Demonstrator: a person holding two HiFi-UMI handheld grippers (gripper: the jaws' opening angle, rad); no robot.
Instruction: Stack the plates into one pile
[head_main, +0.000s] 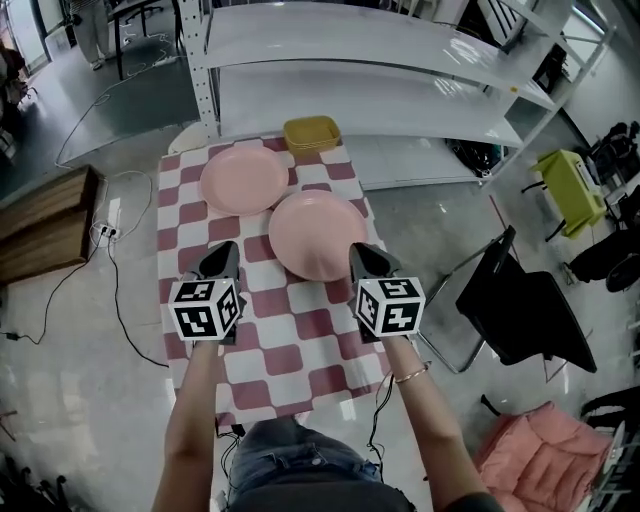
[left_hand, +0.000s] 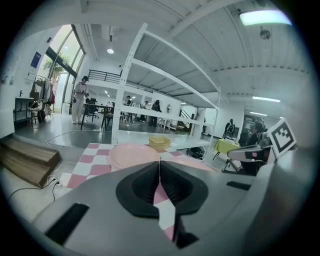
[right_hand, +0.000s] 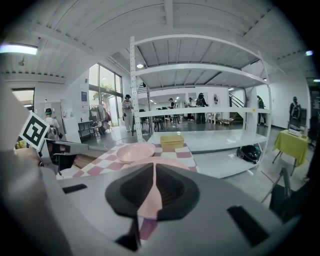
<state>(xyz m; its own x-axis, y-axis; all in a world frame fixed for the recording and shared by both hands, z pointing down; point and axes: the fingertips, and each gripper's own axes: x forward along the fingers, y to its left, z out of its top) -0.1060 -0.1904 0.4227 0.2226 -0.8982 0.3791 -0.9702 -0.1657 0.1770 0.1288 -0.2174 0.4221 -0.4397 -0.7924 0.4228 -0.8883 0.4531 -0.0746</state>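
Head view: near pink plate (head_main: 318, 235), far pink plate (head_main: 244, 180) and yellow plates (head_main: 311, 133) lie separate on checked table (head_main: 300, 345); stacking apparently not begun.
Left gripper view: left gripper (left_hand: 159, 165) clenched, empty.
Right gripper view: right gripper (right_hand: 154, 167) clenched, empty, facing near pink plate; next move likely needs jaws spread to take rim.
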